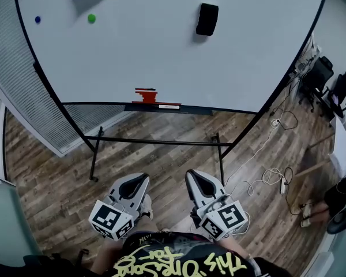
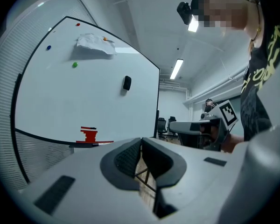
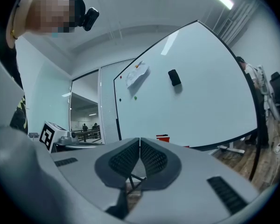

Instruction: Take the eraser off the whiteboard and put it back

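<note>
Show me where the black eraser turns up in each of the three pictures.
Head view: eraser, upper right of centre, on the whiteboard.
Left gripper view: eraser near the centre, slightly above.
Right gripper view: eraser above and right of centre.
Shared landmark: the green magnet, left of the eraser in all three.

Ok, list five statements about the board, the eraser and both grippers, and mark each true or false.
1. The eraser sits on the whiteboard. True.
2. The right gripper grips the eraser. False: its jaws are shut on nothing, away from the board.
3. In the head view, a green magnet is on the board, left of the eraser. True.
4. The left gripper is wide open. False: its jaws are together, empty.
5. The red object lies on the floor. False: it rests on the board's tray.
</note>
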The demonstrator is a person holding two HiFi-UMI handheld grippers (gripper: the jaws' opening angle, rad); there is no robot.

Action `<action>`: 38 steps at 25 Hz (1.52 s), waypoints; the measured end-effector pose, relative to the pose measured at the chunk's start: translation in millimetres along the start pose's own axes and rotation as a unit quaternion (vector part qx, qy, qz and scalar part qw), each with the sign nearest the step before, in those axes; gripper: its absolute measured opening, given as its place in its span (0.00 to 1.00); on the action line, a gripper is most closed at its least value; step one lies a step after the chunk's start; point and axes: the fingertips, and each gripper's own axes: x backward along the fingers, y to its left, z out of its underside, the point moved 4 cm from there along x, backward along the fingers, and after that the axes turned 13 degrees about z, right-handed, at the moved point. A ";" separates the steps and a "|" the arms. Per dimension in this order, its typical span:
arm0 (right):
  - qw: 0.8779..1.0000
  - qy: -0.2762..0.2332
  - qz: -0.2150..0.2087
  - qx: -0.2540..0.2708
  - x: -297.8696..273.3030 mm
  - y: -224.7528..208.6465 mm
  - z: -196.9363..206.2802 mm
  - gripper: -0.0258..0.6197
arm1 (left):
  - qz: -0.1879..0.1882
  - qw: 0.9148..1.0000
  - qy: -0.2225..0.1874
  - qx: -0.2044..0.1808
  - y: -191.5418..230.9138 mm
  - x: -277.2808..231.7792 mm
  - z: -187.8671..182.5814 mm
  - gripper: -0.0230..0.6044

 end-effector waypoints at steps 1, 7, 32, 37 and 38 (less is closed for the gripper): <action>1.000 -0.001 0.001 0.001 -4.5 -0.6 -1.2 0.06 | 0.001 1.000 -0.001 0.000 4.6 -1.4 -1.3 0.06; 1.000 -0.005 0.010 0.005 -31.1 -6.0 -6.5 0.06 | 0.007 1.000 -0.005 -0.004 34.4 -11.6 -8.5 0.06; 0.999 -0.006 0.054 -0.001 -134.0 -16.9 -25.0 0.06 | 0.058 0.998 -0.011 0.001 144.4 -50.7 -44.8 0.06; 0.998 -0.004 0.063 -0.007 -155.1 -19.1 -21.0 0.06 | 0.070 0.998 -0.001 0.004 164.4 -58.9 -41.2 0.06; 0.998 -0.004 0.065 -0.009 -159.1 -19.8 -20.1 0.06 | 0.073 0.997 0.000 0.004 168.2 -60.6 -40.8 0.06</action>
